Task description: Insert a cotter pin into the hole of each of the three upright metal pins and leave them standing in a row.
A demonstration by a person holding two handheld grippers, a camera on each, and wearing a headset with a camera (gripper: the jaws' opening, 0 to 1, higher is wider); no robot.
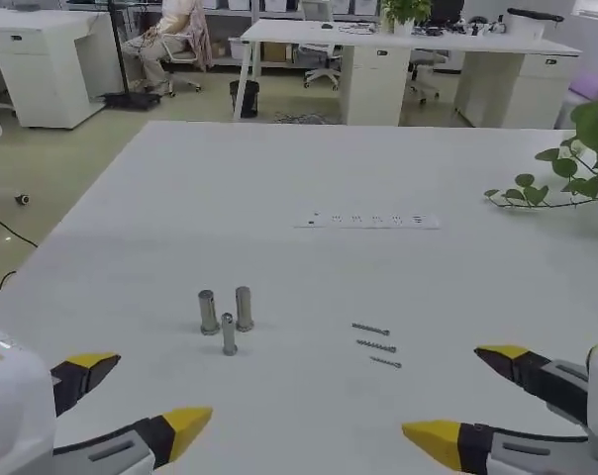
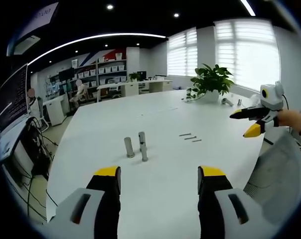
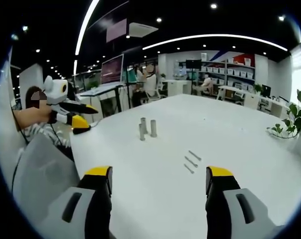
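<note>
While left hand-held gripper [image 1: 158, 388] hovers wide-jawed, right hand-held gripper [image 1: 445, 391] likewise

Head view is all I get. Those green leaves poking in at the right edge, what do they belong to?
Observer: A potted plant in a white pot, at the far end of the white table in the left gripper view.
Operator: Who holds those yellow-tipped tongs?
Observer: A person; the left gripper view shows a hand behind the right gripper.
Operator: Is there daylight?
Observer: Yes, tall windows with white blinds glow behind the plant.
</note>
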